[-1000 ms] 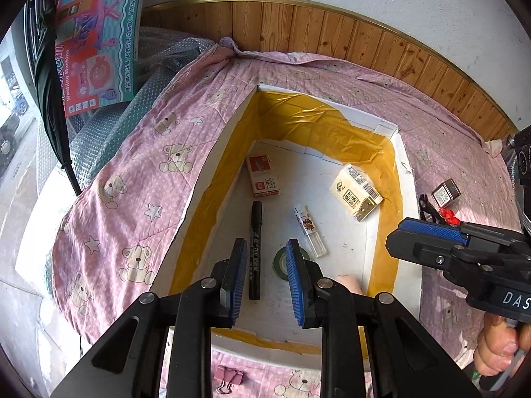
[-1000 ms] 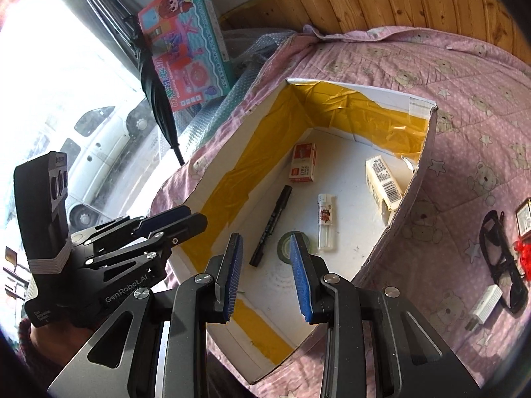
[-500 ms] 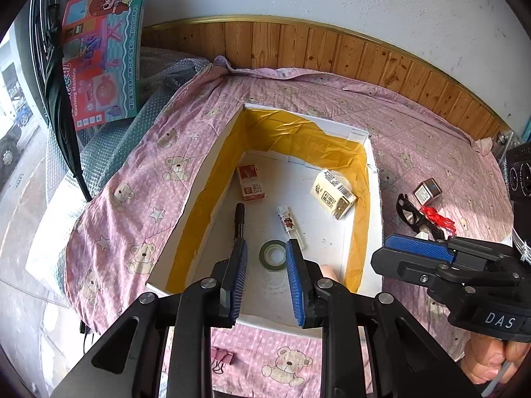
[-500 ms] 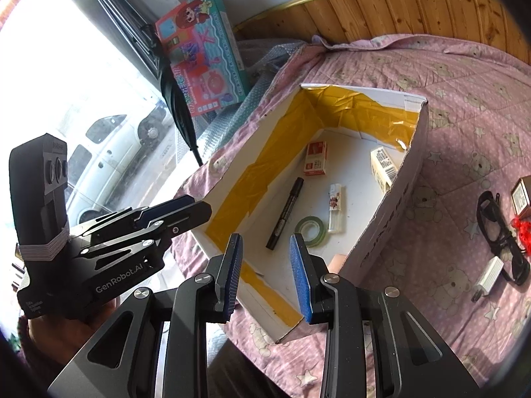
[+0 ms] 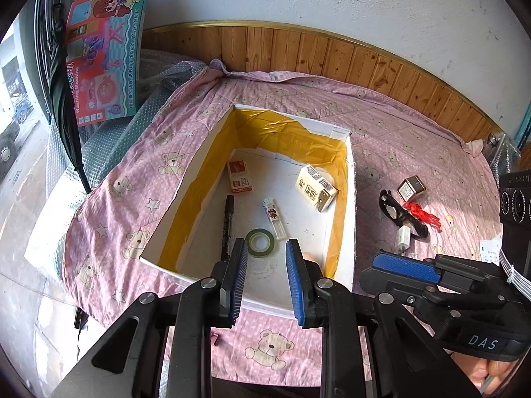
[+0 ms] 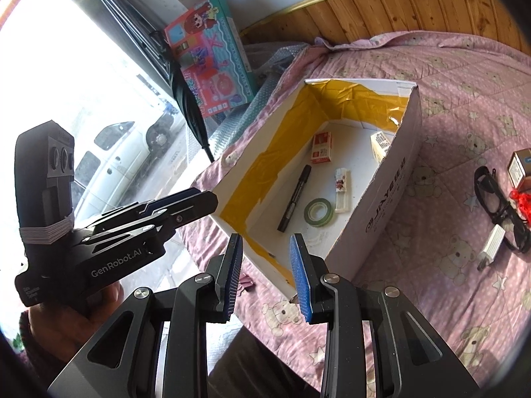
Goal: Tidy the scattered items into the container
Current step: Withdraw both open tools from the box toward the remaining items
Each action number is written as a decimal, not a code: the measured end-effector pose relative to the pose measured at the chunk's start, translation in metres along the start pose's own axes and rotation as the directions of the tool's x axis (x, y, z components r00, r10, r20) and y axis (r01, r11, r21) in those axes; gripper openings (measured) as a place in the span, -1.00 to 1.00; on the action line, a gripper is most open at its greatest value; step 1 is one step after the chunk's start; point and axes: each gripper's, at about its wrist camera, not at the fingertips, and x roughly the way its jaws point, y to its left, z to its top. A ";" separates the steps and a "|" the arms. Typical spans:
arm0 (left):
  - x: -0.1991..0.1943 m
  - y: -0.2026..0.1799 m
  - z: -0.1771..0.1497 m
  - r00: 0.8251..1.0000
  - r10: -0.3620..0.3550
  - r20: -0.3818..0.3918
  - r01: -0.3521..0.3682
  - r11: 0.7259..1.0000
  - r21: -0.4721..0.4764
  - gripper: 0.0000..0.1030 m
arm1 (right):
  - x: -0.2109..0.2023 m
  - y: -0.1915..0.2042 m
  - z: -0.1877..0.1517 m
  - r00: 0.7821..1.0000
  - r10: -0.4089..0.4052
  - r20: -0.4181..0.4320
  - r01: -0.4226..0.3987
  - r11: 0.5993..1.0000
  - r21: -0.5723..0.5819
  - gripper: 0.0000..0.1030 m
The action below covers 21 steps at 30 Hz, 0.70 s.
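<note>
A pink bear-print quilt [image 5: 398, 139] is spread against wooden panelling [image 5: 332, 53]. At frame centre the white box [image 5: 345, 219] is seen, already loaded. Outside it, at right of the right-wrist view, a black cable with its white plug [image 6: 494, 242] is laid lengthwise away, near a small carton [image 6: 521, 169]. The right gripper [image 6: 267, 275], spread and empty, is judged nearer than the left gripper [image 5: 265, 282], likewise spread.

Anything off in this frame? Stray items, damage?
Yes. The black cable, white plug, small tin and red tangle lie on the quilt outside the box; a pink binder clip lies by its near corner.
</note>
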 end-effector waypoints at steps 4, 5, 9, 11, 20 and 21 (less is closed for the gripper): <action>-0.004 -0.006 -0.004 1.000 -0.010 0.001 0.010 1.000 -0.004 -0.50 | -0.008 -0.002 -0.007 1.000 0.008 0.010 -0.008 1.000 0.009 -0.36; -0.005 -0.007 -0.005 1.000 -0.013 0.003 0.013 1.000 -0.003 -0.50 | -0.010 -0.002 -0.009 1.000 0.009 0.012 -0.009 1.000 0.012 -0.36; -0.009 -0.013 -0.010 0.999 -0.044 0.009 0.044 0.999 -0.007 -0.50 | -0.021 -0.005 -0.018 0.999 0.020 0.030 -0.021 1.000 0.021 -0.36; -0.010 -0.018 -0.014 0.998 -0.062 0.010 0.062 0.998 -0.008 -0.50 | -0.026 -0.006 -0.023 0.999 0.021 0.043 -0.022 0.999 0.025 -0.36; 0.008 -0.058 -0.037 0.991 -0.124 -0.053 0.126 0.991 0.042 -0.50 | -0.042 -0.041 -0.054 0.998 0.005 0.065 -0.011 0.995 0.103 -0.36; 0.011 -0.063 -0.039 0.990 -0.131 -0.060 0.133 0.990 0.040 -0.49 | -0.043 -0.047 -0.057 0.998 0.003 0.063 -0.010 0.993 0.117 -0.36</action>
